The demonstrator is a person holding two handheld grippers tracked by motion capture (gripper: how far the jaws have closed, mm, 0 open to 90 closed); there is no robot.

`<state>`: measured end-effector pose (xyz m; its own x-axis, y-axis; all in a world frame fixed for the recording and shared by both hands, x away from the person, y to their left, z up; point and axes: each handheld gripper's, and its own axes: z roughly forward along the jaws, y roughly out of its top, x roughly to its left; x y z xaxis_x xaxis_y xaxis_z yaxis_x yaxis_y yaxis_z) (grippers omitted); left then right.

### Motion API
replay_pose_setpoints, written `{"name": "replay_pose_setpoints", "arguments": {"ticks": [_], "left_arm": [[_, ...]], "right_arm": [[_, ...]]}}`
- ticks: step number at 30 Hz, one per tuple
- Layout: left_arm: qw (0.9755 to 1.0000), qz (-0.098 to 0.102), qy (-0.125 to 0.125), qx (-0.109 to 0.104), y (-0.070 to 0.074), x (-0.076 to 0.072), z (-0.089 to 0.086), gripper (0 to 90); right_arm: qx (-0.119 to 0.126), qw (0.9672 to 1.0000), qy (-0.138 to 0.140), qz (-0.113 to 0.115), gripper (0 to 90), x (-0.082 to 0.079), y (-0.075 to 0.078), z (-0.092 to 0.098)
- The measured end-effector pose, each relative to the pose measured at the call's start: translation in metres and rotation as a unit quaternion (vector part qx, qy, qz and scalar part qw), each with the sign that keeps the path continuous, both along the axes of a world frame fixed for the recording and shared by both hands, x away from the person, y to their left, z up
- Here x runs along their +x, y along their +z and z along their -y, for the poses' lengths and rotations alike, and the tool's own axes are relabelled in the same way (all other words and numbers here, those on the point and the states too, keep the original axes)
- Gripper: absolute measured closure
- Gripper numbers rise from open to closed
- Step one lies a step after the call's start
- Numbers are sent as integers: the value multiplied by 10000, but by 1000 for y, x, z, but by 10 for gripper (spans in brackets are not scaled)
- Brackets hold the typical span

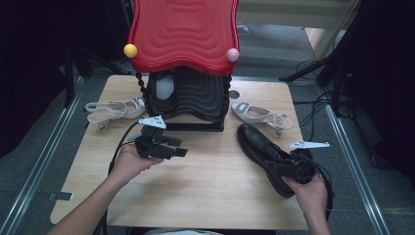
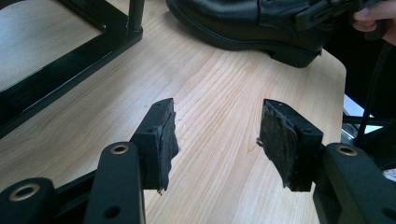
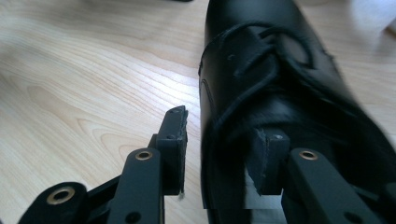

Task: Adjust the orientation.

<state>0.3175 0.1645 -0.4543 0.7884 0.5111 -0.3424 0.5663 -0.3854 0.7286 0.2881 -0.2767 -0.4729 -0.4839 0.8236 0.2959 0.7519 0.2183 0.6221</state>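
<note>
In the high view the right hand comes up from the lower right of the frame, its forearm angled slightly inward, and carries the right tongs onto the heel end of the black boot. The right gripper view shows these tongs half open and straddling the boot's collar wall: one jaw stands outside the leather with a thin gap, the other sits inside the opening, so nothing is clamped. The left hand rests at centre left, its tongs pointing toward the right of the frame, level over the bench. In the left gripper view these tongs gape wide with bare wood between them. The boot lies at the right of the bench, long axis diagonal, toe toward the upper left, heel toward the lower right.
</note>
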Motion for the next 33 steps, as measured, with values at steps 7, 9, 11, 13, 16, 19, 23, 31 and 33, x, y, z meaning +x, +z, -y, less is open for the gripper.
{"name": "replay_pose_setpoints", "arguments": {"ticks": [7,9,11,13,16,19,23,31,33], "left_arm": [[10000,8,74,38,-3,-2,-5,458],[10000,-6,90,17,-3,-2,-6,463],[9999,56,104,19,-4,-3,-8,462],[9999,49,117,-2,-4,-4,-9,458],[9999,54,94,33,-4,-5,-10,457],[9999,32,141,40,-5,-5,-10,457],[9999,25,139,24,-5,-6,-11,457],[9998,10,215,37,-6,-7,-13,455],[9998,-14,222,17,-6,-8,-14,455]], "right_arm": [[-332,9992,-111,-178,771,9,-2,-11],[-257,9994,-44,-239,808,11,-2,-9],[-212,9993,-14,-303,823,12,-1,-8],[-203,9993,1,-326,830,12,0,-8],[-134,9993,39,-344,829,10,5,-9],[-44,9992,149,-368,828,5,10,-13],[-51,9989,372,-291,828,0,15,-25],[47,9963,819,-254,827,-4,20,-53],[58,9955,914,-258,826,-4,20,-59]]}}
